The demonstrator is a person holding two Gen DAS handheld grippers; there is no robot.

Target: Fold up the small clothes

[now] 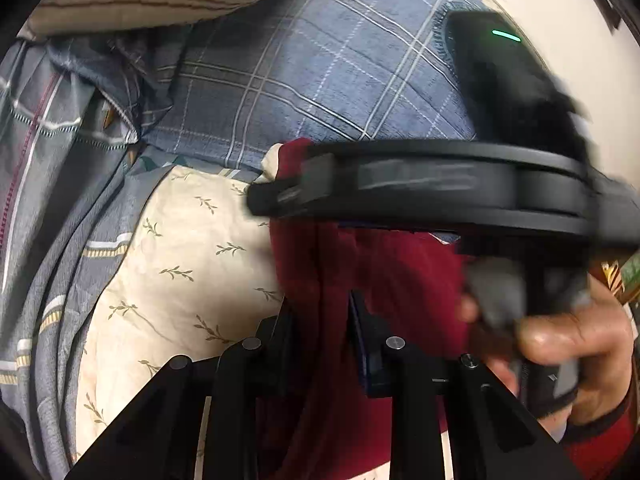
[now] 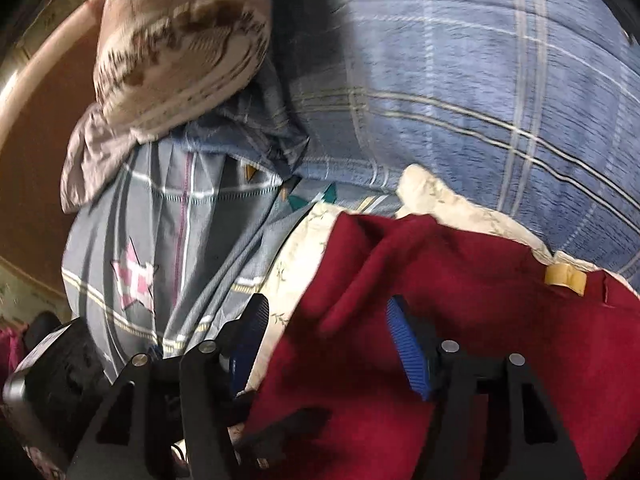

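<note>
A dark red garment (image 1: pixel 376 276) lies on a cream leaf-print pillow (image 1: pixel 188 264). My left gripper (image 1: pixel 320 312) is shut on a fold of the red garment, which hangs between its fingers. The other gripper's body (image 1: pixel 420 184) crosses the left wrist view, held by a hand (image 1: pixel 568 344). In the right wrist view the red garment (image 2: pixel 460 292) spreads in front, with a tan neck label (image 2: pixel 565 277). My right gripper (image 2: pixel 328 344) is open, its blue-padded fingers (image 2: pixel 408 352) wide apart over the garment's edge.
A blue plaid pillow (image 2: pixel 460 92) lies behind the garment. A grey patterned sheet with a pink star (image 2: pixel 136 280) lies to the left. A beige striped pillow (image 2: pixel 180 48) sits at the back left. The cream pillow shows in the right view (image 2: pixel 440 196).
</note>
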